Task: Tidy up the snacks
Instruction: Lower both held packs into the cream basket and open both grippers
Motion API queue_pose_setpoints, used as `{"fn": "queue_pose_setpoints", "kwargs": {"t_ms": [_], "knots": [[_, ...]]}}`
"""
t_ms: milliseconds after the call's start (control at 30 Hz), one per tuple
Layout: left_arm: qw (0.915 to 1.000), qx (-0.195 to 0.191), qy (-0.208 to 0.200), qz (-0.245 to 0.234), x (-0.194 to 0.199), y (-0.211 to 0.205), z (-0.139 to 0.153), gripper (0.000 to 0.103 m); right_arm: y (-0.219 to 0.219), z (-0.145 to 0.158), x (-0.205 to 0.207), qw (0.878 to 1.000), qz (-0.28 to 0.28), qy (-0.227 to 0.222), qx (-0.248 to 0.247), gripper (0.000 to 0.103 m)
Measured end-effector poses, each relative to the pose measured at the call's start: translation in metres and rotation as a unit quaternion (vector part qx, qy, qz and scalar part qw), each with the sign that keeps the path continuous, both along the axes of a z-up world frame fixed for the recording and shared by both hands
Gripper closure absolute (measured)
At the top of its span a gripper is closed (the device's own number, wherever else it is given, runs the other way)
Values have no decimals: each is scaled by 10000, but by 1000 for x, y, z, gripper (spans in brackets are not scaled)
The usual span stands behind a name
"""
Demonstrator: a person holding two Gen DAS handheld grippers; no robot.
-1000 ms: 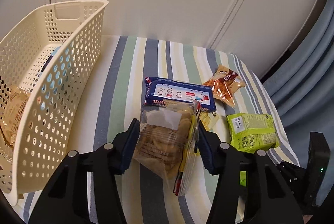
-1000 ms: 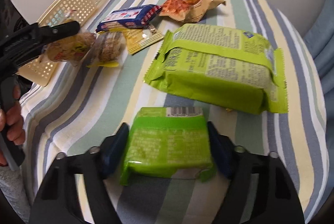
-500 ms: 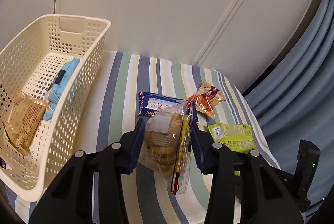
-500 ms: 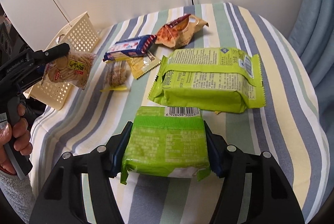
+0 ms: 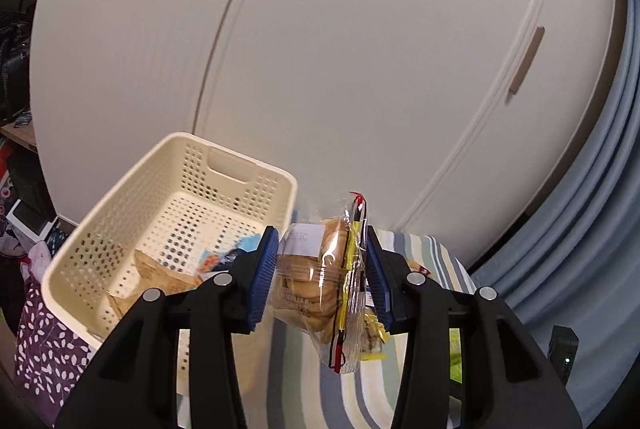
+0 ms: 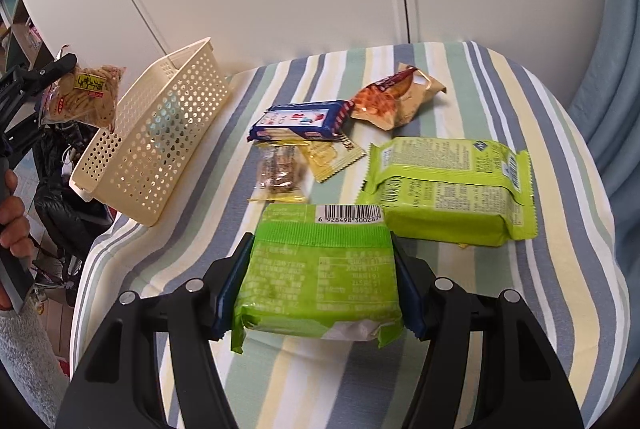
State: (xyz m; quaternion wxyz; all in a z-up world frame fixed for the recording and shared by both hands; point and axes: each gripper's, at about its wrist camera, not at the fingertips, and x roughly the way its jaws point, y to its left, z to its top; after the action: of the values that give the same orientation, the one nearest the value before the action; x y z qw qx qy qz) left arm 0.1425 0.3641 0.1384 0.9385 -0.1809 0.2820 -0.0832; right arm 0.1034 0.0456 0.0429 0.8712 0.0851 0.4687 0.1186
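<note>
A: What does the left gripper (image 5: 322, 271) have?
B: It's clamped on a clear bag of biscuits (image 5: 320, 285), held in the air just beside the cream basket (image 5: 120, 229), above the striped cloth (image 6: 500, 97).
A: And the right gripper (image 6: 320, 285)?
B: Its jaws squeeze a small green packet (image 6: 320, 269), raised over the cloth.
A: What lies loose?
B: A large green packet (image 6: 448, 193), a blue packet (image 6: 300, 119), an orange bag (image 6: 392, 97) and a small clear bag (image 6: 280, 173) beside the basket.

Even, soft indoor light, strong fisheye bending at edges (left view motion-blurred).
</note>
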Motion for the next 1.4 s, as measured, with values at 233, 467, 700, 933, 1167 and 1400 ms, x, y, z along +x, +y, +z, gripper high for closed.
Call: {"fn": "queue_pose_setpoints", "kwargs": {"t_ms": [233,467,700,933,1167,1400], "knots": [[9951,98,59,986,-1,44,-11,3,20,4,7,10000,69,-23,-20,40],[9884,616,82,1386,-4,57,-27,3,50,26,21,9993,239,-256,117,40],[9788,1012,112,1778,-10,69,-34,3,112,62,48,9948,689,-713,234,39],[9667,1399,-58,2143,-21,77,-25,3,190,80,77,9871,1181,-1075,113,39],[9576,1469,-79,2476,-25,89,-24,3,248,72,96,9821,1436,-1190,-275,36],[9551,1504,-104,2552,-27,96,-23,3,270,65,106,9794,1524,-1223,-515,30]]}}
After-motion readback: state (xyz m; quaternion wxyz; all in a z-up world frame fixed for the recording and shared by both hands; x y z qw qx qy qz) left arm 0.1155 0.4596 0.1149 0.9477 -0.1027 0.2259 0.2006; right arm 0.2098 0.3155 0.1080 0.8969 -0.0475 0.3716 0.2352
